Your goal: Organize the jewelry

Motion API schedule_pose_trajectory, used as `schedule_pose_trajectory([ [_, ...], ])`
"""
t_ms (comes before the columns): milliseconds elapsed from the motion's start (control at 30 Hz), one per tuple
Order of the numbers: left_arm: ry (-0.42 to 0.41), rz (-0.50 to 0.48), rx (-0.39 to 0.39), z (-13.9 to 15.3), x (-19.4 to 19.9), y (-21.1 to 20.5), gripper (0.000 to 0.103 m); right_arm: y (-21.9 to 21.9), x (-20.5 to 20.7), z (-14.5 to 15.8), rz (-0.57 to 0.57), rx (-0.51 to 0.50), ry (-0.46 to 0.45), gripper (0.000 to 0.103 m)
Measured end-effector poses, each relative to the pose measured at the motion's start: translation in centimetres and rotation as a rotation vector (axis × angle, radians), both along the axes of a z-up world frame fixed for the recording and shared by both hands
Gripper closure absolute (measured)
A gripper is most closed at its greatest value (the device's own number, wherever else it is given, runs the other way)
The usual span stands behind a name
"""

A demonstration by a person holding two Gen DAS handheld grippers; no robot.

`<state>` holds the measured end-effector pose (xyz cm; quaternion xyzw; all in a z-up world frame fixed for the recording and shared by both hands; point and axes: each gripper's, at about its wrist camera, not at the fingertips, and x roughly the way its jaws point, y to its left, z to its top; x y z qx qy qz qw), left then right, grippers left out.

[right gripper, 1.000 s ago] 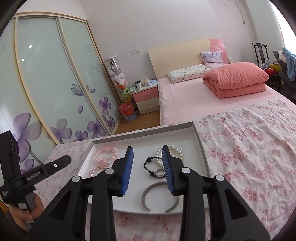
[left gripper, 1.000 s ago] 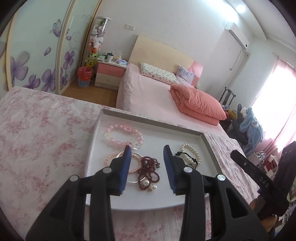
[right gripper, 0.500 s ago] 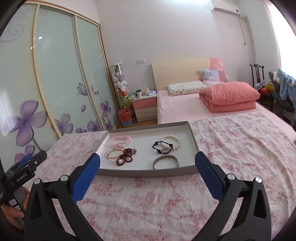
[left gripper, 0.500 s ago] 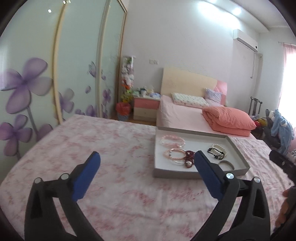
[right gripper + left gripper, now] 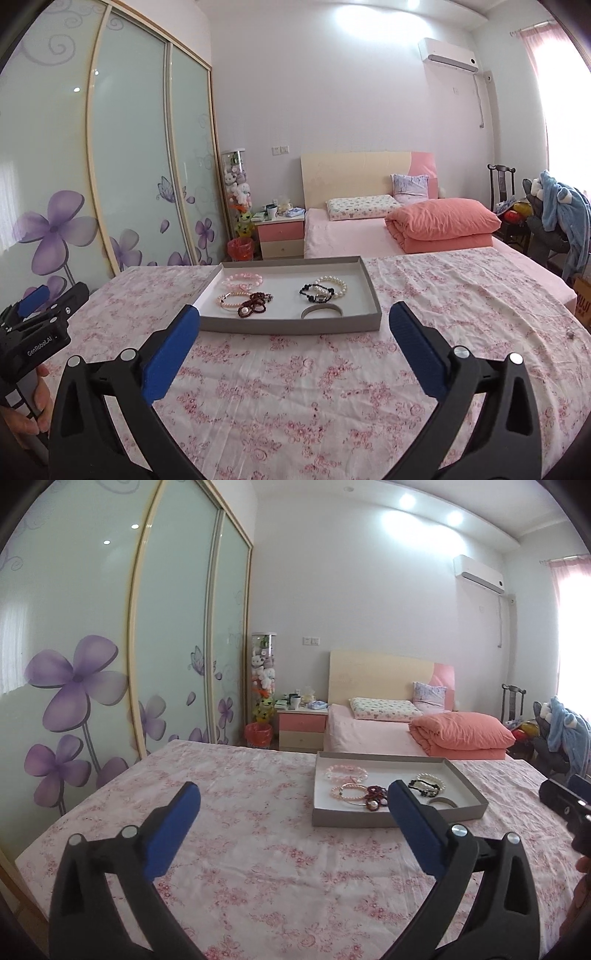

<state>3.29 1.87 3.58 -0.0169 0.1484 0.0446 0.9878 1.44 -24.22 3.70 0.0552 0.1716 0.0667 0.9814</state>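
A grey tray (image 5: 288, 325) sits on a floral tablecloth and holds several bracelets: a pale pink bead one (image 5: 243, 280), a pink pearl one (image 5: 231, 300), a dark red bead one (image 5: 255, 303), a black bead one (image 5: 314, 293), a white pearl one (image 5: 332, 285) and a silver bangle (image 5: 321, 312). The tray also shows in the left wrist view (image 5: 391, 818). My left gripper (image 5: 291, 812) is open and empty, well back from the tray. My right gripper (image 5: 293, 328) is open and empty, also back from the tray.
The floral tablecloth (image 5: 332, 387) covers the table around the tray. Behind it stand a pink bed (image 5: 369, 229) with a folded orange quilt (image 5: 443, 221), a nightstand (image 5: 282, 236) and sliding wardrobe doors (image 5: 110, 166). The left gripper shows at the left edge of the right wrist view (image 5: 33, 328).
Both grippers have opened wide and pulled back and up from the tray. The bracelets lie in the tray as before.
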Motion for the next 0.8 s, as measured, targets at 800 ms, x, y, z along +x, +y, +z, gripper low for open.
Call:
schedule_pose_trajectory([
  [800, 0.053, -0.056, 0.058, -2.1, 0.0, -2.0, 0.004, 0.3, -0.9, -1.9, -0.009, -0.026, 0.044, 0.002],
])
